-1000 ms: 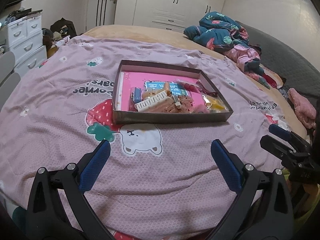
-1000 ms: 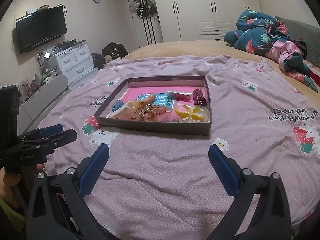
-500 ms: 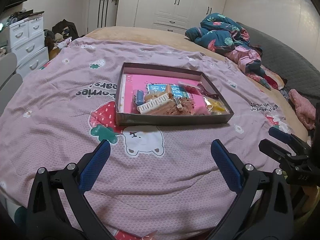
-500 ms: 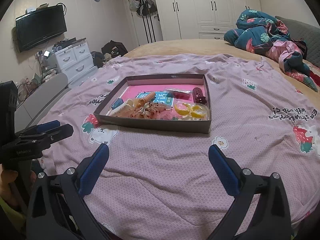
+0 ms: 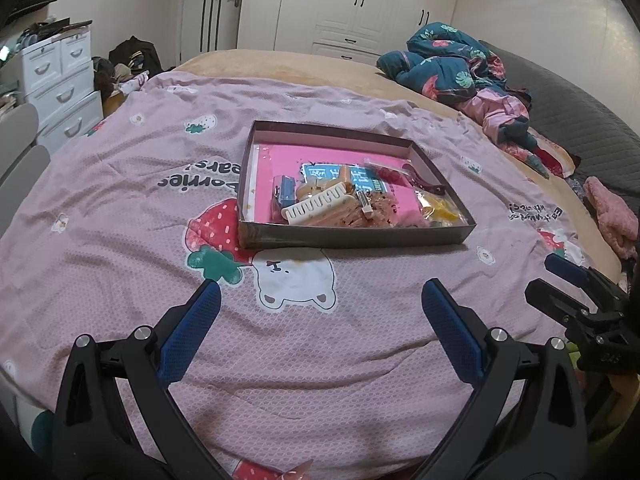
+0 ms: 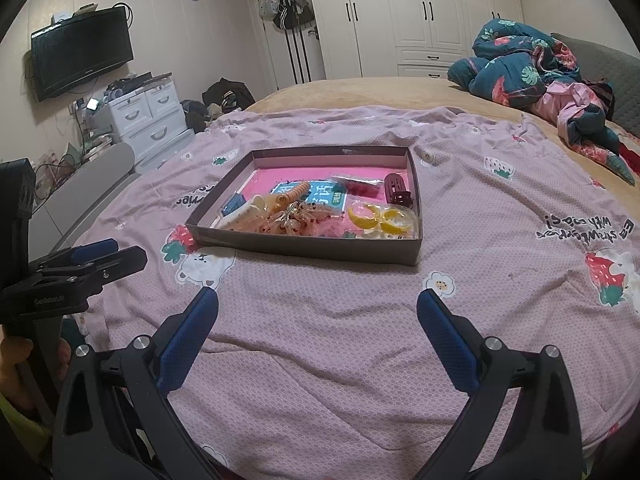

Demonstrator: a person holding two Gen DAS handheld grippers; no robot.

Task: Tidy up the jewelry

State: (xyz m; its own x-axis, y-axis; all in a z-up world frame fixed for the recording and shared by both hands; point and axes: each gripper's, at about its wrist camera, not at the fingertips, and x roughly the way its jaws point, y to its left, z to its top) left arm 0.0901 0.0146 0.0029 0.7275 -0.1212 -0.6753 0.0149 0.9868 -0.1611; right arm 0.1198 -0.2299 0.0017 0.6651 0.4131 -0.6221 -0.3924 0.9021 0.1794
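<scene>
Hovering spread apart, both tongs (image 5: 320,294) (image 6: 318,300) face the jewelry box (image 5: 352,236) on the bedspread (image 5: 120,216).

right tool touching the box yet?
Apart. The right wrist view shows the right tool open over bare bedspread, with a wide strip of fabric between its fingertips and the box.

A shallow brown box (image 5: 352,236) with a pink floor lies flat on the bed, well ahead of both pairs of jaws. Inside sit a cream hair claw (image 5: 318,205), peach clips (image 6: 292,216), yellow hoops (image 6: 380,218) and a dark claw (image 6: 396,190).
</scene>
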